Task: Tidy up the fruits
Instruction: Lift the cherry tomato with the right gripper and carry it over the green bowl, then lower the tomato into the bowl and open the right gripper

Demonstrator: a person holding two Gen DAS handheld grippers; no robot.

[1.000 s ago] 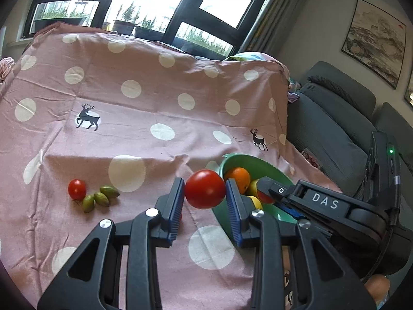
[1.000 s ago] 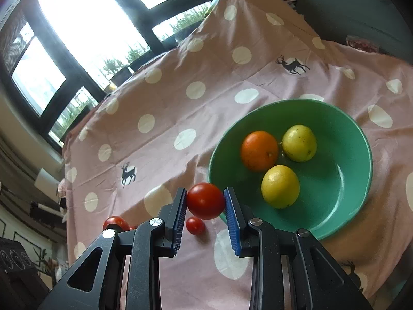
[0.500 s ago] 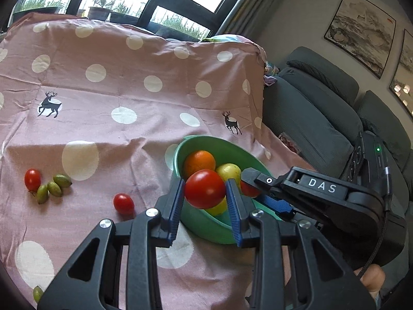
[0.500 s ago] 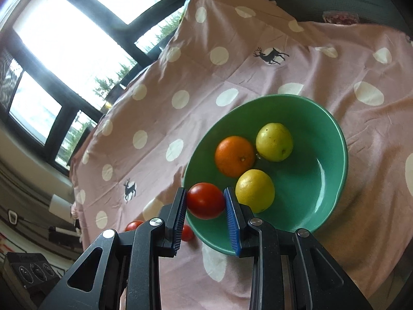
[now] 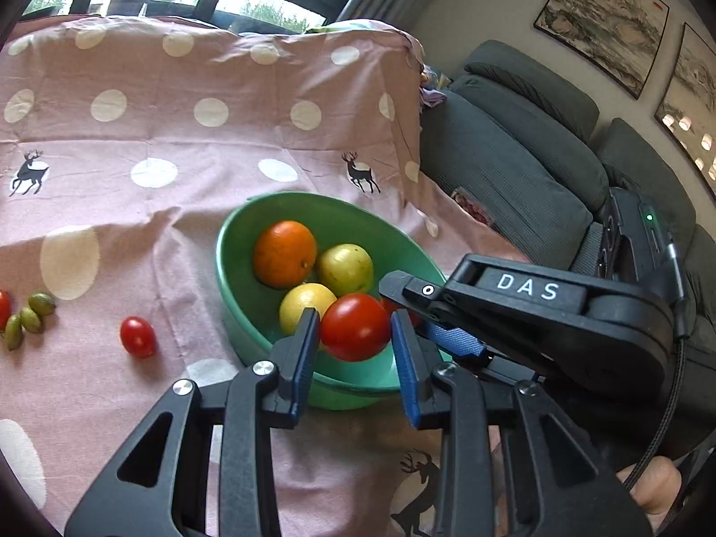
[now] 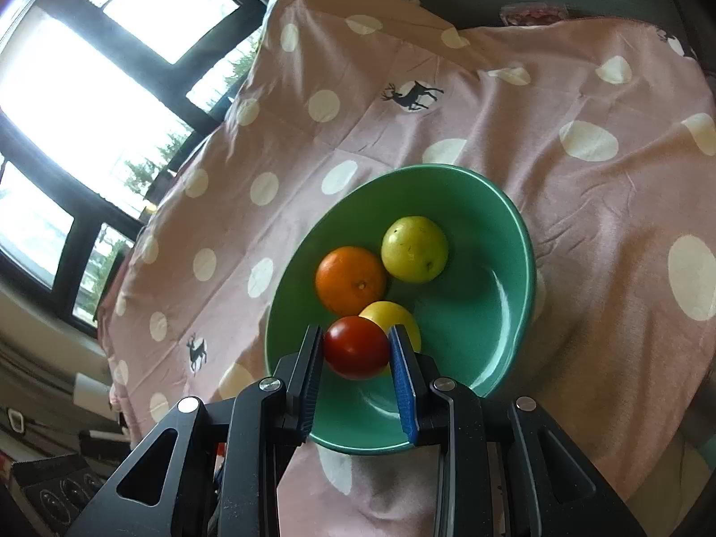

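My left gripper [image 5: 355, 335] is shut on a red tomato [image 5: 355, 326] and holds it over the near side of the green bowl [image 5: 232, 241]. My right gripper [image 6: 356, 353] is shut on another red tomato [image 6: 356, 347] over the same bowl [image 6: 510, 268]. The bowl holds an orange [image 6: 350, 279], a yellow-green fruit [image 6: 414, 248] and a yellow lemon [image 6: 394, 313]. In the left wrist view the right gripper's black body [image 5: 528, 308] reaches in from the right, its tomato mostly hidden.
A pink polka-dot cloth [image 5: 179, 143] covers the table. A small red tomato [image 5: 138, 335] and green olive-like fruits [image 5: 31, 315] lie left of the bowl. A grey sofa [image 5: 514, 152] stands to the right, windows behind.
Both grippers have moved with their tomatoes from beside the bowl to over its near side. The bowl now looks closer in both views.
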